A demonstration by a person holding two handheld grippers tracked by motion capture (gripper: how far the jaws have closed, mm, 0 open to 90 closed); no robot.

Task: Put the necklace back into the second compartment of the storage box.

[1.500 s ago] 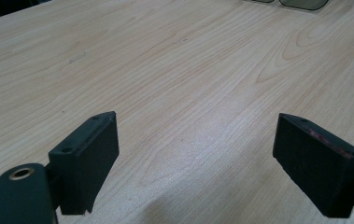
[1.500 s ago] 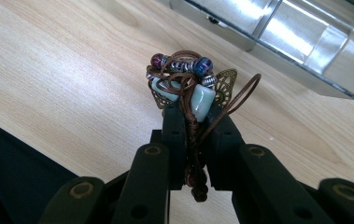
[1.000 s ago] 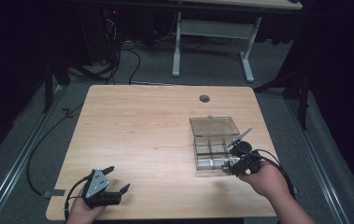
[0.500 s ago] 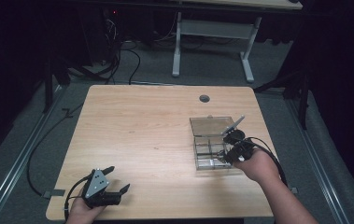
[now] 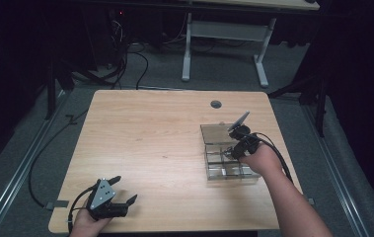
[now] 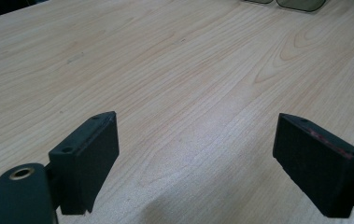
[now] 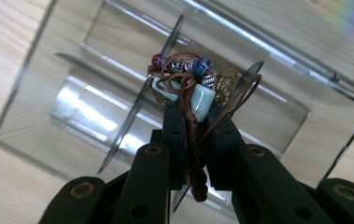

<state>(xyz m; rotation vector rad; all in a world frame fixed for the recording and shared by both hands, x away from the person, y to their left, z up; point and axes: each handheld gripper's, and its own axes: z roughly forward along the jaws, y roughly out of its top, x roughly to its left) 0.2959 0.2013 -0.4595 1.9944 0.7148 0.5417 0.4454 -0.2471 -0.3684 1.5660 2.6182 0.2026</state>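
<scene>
A beaded bracelet (image 7: 191,84) on brown cord, with pale blue stones and small dark beads, is pinched between the jaws of my right gripper (image 7: 197,119). That gripper (image 5: 235,148) hovers over the clear plastic compartment box (image 5: 214,170) at the right of the table, whose lid (image 5: 213,132) lies open toward the far side. The dividers of the box (image 7: 72,107) show below the bracelet. My left gripper (image 5: 125,190) rests near the table's front left edge, its jaws wide apart with bare wood between them (image 6: 198,140).
The wooden table (image 5: 155,138) has a round cable hole (image 5: 216,104) near its far edge. A white desk frame (image 5: 224,34) and cables stand on the floor beyond. A dark cable trails from each gripper.
My right hand has carried the bracelet leftward and away from me, from the box's right side to over its compartments. The left gripper has stayed put.
</scene>
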